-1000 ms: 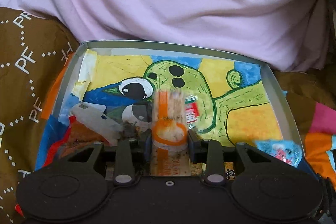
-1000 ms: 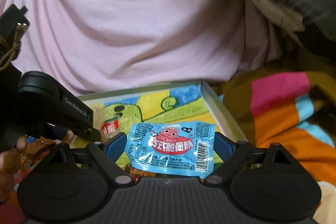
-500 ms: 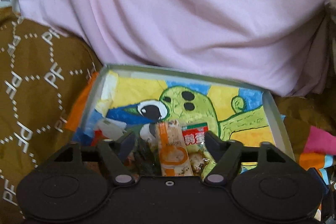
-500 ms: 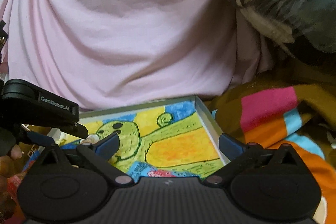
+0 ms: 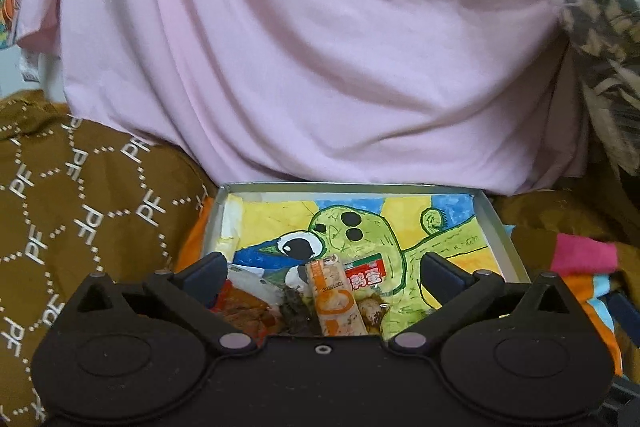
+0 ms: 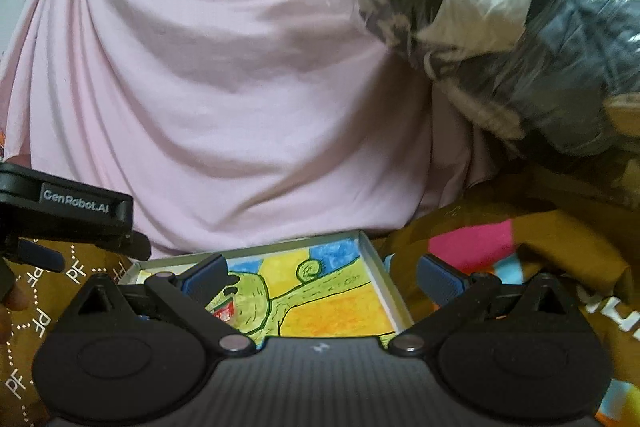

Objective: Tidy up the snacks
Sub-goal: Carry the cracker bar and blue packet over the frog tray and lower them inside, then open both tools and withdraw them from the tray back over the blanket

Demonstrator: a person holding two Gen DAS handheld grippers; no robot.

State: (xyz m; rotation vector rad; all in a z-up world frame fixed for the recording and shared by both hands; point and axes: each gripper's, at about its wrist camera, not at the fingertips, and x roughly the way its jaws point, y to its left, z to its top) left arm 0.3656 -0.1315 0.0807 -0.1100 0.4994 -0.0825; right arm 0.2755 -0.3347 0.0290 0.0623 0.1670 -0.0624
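The left gripper (image 5: 320, 273) hangs wide open over the orange sausage stick (image 5: 334, 301) lying among other snacks in the painted tray (image 5: 496, 223), while the right gripper (image 6: 320, 277) gapes empty above the tray's right edge.

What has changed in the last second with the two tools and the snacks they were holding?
The left tool let go of the orange snack stick, which now lies in the painted tray, and pulled back, open. The right tool released its blue packet, no longer visible, and also withdrew, open. The tray and the other snacks stayed in place.
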